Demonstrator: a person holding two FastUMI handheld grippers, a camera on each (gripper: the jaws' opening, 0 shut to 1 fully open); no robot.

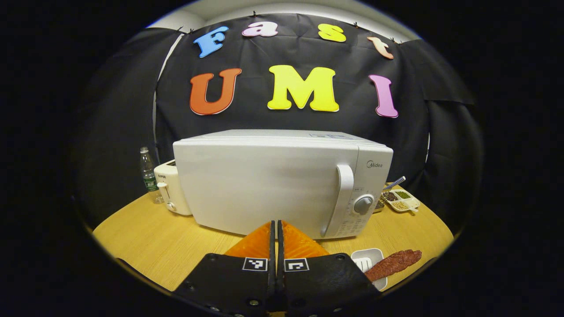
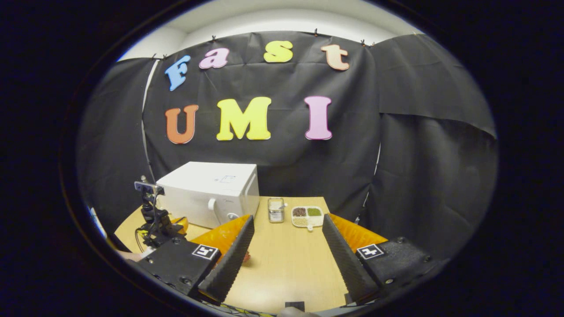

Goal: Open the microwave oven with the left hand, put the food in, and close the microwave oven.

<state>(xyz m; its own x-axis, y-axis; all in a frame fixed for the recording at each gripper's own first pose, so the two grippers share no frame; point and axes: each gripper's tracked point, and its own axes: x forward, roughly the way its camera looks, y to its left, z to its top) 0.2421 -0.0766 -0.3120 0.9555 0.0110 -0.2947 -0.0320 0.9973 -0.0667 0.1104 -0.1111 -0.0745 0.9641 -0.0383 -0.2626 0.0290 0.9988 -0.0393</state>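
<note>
While the left tongs sit together, the right tongs gape wide, empty.

The boxy white microwave oven has a smooth, faintly glossy casing with a plastic-looking curved handle and grey round dial, and it stands on a pale table of light wood grain with a smooth, matt finish. Beside it are a cream, plastic-looking toaster and a clear plastic bottle, while a smooth white rectangular dish bears a rough, reddish-brown strip of food. The black booth wall is matt, creased cloth.
</note>
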